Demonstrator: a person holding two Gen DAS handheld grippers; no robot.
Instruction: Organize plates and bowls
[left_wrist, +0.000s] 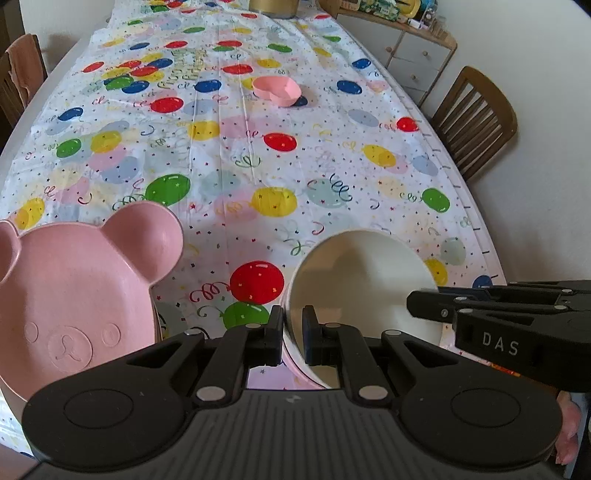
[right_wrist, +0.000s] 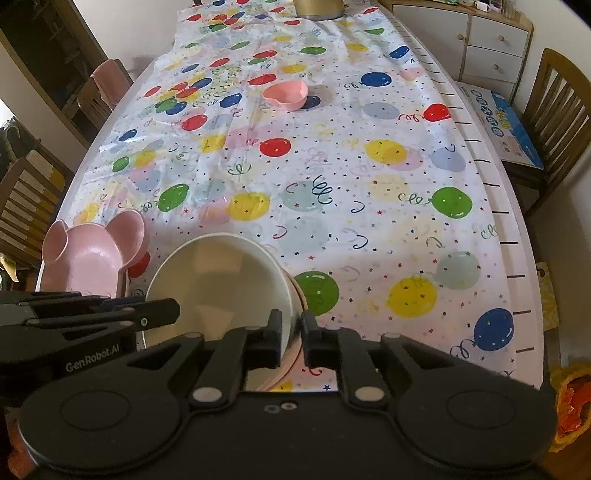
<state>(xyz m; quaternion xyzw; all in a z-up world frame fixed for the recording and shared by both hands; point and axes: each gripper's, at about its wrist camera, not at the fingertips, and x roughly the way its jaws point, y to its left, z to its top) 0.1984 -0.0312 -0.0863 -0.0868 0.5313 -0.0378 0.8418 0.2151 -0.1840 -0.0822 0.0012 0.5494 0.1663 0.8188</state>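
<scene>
Tongs (left_wrist: 293, 334) (right_wrist: 291, 338) on white bowl (left_wrist: 364, 284) (right_wrist: 221, 280) rim

Three dishes on the balloon-print table

A white bowl (left_wrist: 364, 280) sits at the near edge, tipped so its opening faces up and toward the pink plates; in the right wrist view a pinkish rim shows under it. A pink bear-shaped plate (left_wrist: 74, 291) lies just to its left, face up, atop another plate. A small pink heart-shaped bowl (left_wrist: 276, 90) stands upright, well apart, mid-table.
</scene>
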